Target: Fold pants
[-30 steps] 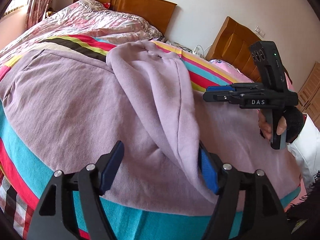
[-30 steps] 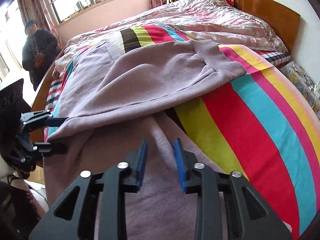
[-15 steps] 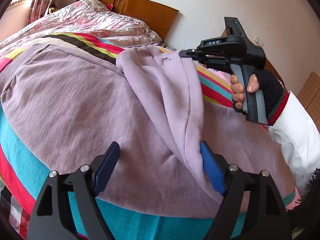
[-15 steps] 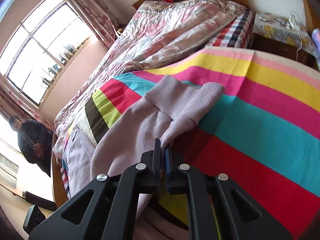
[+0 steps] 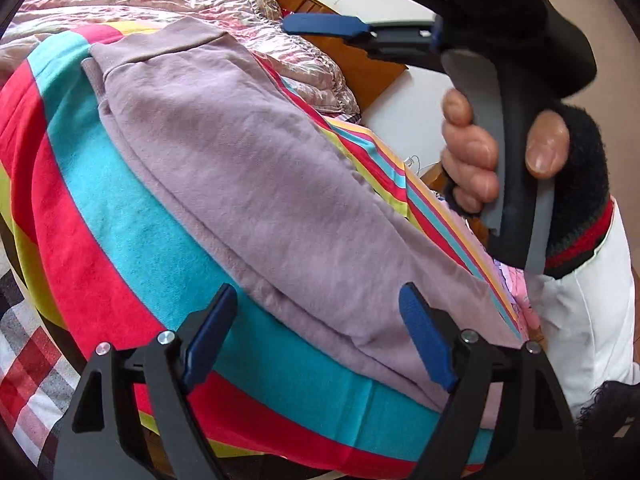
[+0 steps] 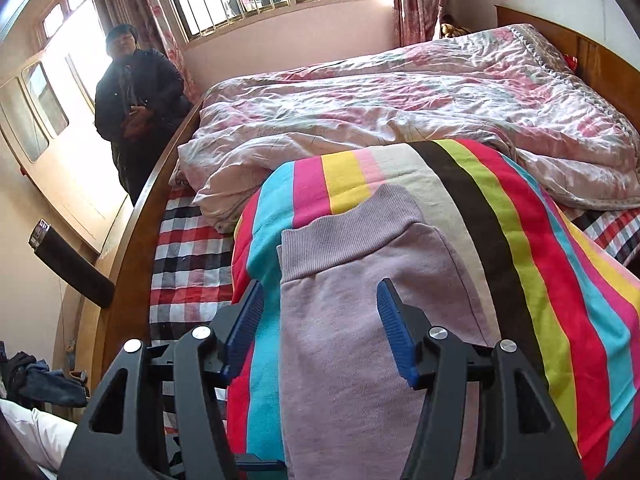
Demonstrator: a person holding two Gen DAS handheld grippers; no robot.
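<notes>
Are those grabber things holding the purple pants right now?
No. The left hand-held gripper is open above the pants, and the right hand-held gripper is opening, pressing nothing.

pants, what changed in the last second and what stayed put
The right gripper, shut on a leg cuff half a second ago, carried it over onto the other leg; its jaws are now opening, empty. The lilac pants now lie folded lengthwise. The left gripper stayed open; the striped blanket stayed put.

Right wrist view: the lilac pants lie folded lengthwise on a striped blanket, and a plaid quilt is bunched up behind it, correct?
Not quite. The lilac pants do lie folded on the striped blanket, but the quilt behind is pink floral, as the right wrist view shows; the plaid is the sheet.
</notes>
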